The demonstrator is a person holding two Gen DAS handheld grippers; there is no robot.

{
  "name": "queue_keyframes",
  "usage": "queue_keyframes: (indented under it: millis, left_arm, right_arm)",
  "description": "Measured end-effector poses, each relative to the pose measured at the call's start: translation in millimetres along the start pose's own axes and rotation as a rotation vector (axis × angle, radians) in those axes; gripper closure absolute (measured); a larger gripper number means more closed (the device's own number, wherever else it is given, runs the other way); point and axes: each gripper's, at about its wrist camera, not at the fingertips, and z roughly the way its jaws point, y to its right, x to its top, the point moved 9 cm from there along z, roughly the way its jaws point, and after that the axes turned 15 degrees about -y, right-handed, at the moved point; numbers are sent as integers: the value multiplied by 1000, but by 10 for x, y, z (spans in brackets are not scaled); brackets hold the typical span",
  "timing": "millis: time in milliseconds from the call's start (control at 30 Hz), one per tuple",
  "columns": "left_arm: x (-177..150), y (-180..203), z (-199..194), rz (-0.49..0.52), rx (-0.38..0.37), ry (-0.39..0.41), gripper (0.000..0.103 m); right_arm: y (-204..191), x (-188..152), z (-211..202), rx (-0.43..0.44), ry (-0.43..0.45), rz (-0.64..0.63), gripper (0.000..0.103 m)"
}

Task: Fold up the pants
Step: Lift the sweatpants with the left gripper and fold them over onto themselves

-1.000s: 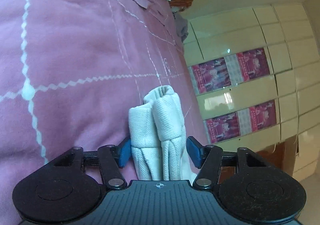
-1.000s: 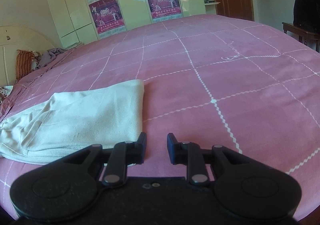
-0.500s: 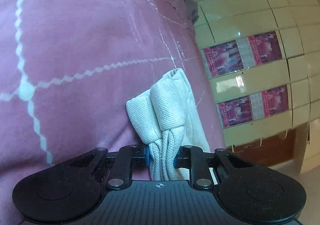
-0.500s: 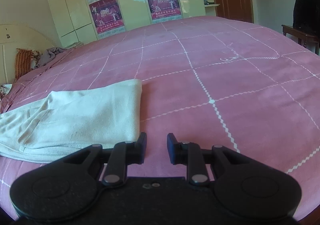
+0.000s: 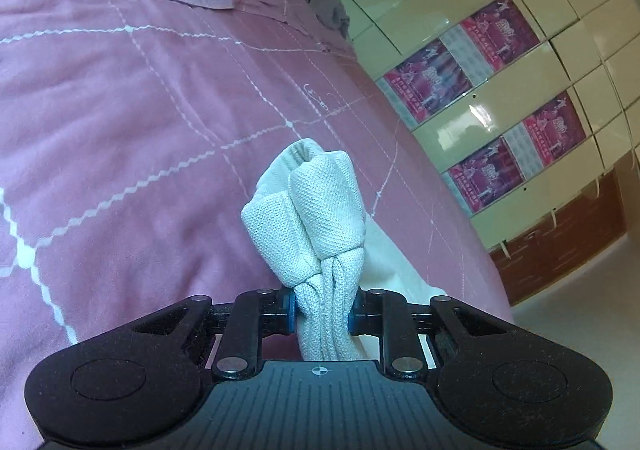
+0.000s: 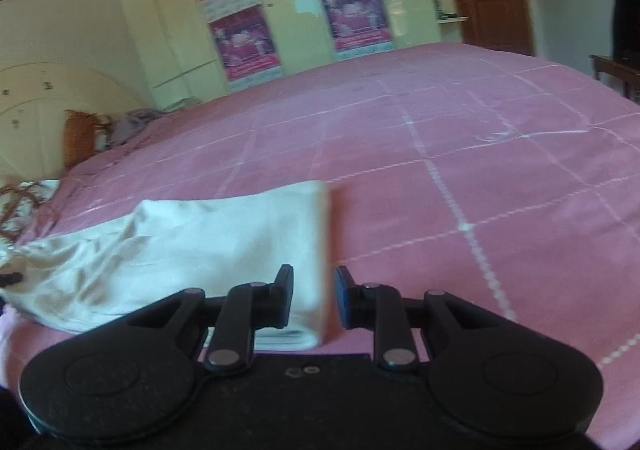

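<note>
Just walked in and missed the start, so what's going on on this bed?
A person with a handheld gripper in each hand is folding cream-white knit pants on a pink quilted bedspread. The left gripper is shut on a bunched end of the pants. The right gripper is open and empty, poised over the near corner at the other end, which lies flat on the bedspread. No fold is finished yet.
</note>
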Motion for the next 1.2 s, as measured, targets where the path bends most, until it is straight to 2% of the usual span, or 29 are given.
queue_keyframes:
  millis: [67, 133, 233, 367, 500, 600, 700, 933, 1067, 1200]
  left_arm:
    - [-24, 35, -64, 15, -2, 18, 81]
    - [-13, 177, -151, 64, 1, 39, 81]
    - [-48, 595, -318, 174, -26, 71, 81]
    - [-135, 1456, -383, 405, -49, 77, 81]
    - [-504, 2373, -215, 620, -99, 24, 81]
    - [-918, 2909, -16, 766, -110, -35, 81]
    - [-1413, 3340, 181, 913, -104, -105, 81]
    - [-2375, 3793, 605, 1189, 7, -243, 82]
    - [-2739, 3863, 705, 1289, 56, -302, 82]
    - [-3000, 3824, 807, 1327, 94, -372, 82]
  right_arm:
    - [-245, 40, 50, -3, 10, -77, 82]
    - [-269, 89, 74, -9, 23, -75, 82]
    - [-24, 139, 35, -62, 46, -31, 82]
    - [473, 150, -179, -172, 107, 68, 80]
    - [904, 93, -451, -273, 196, 184, 79]
    - [1083, 47, -576, -258, 251, 267, 79]
    - [1198, 0, -573, -226, 261, 325, 78]
    - [1398, -58, -558, -147, 286, 420, 78]
    - [1415, -68, -547, -128, 297, 426, 77]
    - [1412, -75, -546, -115, 307, 430, 77]
